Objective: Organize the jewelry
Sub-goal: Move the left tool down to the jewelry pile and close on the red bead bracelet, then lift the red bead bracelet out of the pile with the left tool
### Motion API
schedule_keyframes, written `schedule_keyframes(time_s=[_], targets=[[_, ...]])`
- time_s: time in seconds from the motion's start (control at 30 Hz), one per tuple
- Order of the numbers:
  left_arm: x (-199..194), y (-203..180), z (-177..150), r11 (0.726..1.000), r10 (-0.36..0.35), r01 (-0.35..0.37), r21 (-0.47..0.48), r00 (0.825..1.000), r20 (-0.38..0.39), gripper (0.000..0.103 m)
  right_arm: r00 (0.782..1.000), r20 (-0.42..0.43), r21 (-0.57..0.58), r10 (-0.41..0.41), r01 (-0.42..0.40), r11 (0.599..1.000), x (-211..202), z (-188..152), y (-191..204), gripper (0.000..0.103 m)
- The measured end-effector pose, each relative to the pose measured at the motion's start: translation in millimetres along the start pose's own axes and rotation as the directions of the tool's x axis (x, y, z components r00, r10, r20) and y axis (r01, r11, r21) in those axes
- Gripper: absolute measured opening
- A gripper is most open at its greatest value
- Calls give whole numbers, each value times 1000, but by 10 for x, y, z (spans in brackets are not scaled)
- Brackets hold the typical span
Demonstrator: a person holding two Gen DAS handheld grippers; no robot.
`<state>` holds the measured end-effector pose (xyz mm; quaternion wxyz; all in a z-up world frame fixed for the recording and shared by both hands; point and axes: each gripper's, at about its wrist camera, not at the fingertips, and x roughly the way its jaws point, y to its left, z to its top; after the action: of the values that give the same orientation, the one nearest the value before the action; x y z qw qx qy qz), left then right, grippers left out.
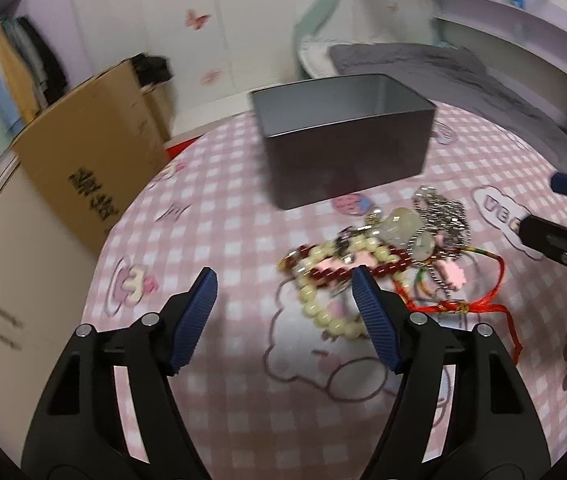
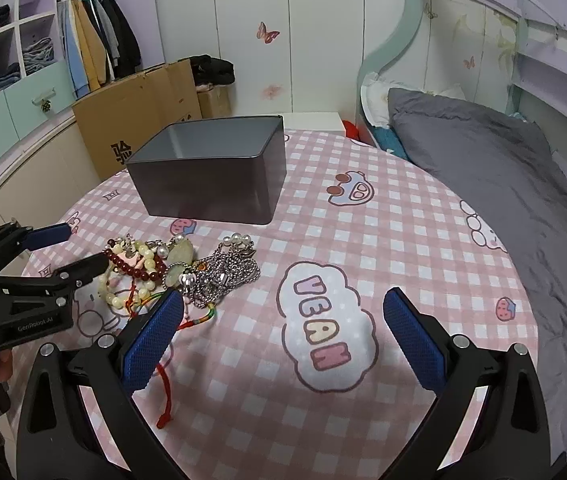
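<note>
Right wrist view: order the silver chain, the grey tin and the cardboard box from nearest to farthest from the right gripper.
From the right gripper:
1. Silver chain, in the jewelry pile just ahead, to the left.
2. Grey tin, open, behind the pile on the checked cloth.
3. Cardboard box, beyond the table, by the wardrobe.

A bedroom at home. A bed [image 2: 483, 168] is lying beside us, clothes [image 2: 95, 48] are hanging in the wardrobe.

jewelry pile [image 2: 171, 272] on table [image 2: 363, 240] — tin [image 2: 211, 184] behind it, bed [image 2: 503, 184] right
</note>
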<state>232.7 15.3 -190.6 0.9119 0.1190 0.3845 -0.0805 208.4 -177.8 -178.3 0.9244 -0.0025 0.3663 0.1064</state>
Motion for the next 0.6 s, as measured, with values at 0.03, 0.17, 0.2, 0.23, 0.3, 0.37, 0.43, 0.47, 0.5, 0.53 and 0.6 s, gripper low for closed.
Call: schedule_keyframes(time_s=[0.03,0.17,0.2,0.23,0.3,0.37,0.43,0.47,0.5,0.53,0.6], targets=[[16,-37,20,1000,-9,8,29,1000,9,68,1000,-1,2,1,-1,1000,11,7,-14,96],[126,-132,74,995,-50,51,89,999,-7,40,1000,-4,14,8,-8,1000,49,33,-61,96],[156,-137,84,994,-61,62,90,998,-18,34,1000,-6,15,12,-12,1000,57,38,-61,96],[182,-144,92,994,-62,64,94,998,-24,34,1000,-8,16,15,-15,1000,63,41,-64,96],[183,-157,93,992,-65,67,105,998,-21,33,1000,-10,15,16,-16,1000,77,46,-72,96],[190,-147,99,991,-85,87,98,996,-31,30,1000,-17,16,18,-17,1000,96,51,-79,96],[194,-105,102,992,-100,102,74,994,-36,25,1000,-19,19,22,-22,1000,107,56,-82,96],[198,-79,104,992,-110,113,61,993,-38,24,1000,-20,17,24,-24,1000,109,58,-77,96],[197,-38,108,991,-131,132,34,991,-38,21,999,-21,15,25,-25,1000,119,65,-68,96],[194,-13,104,989,-145,145,16,989,-38,20,999,-20,13,28,-28,1000,117,63,-60,96],[188,32,98,987,-161,161,-16,986,-32,18,999,-21,11,34,-34,999,117,62,-50,96]])
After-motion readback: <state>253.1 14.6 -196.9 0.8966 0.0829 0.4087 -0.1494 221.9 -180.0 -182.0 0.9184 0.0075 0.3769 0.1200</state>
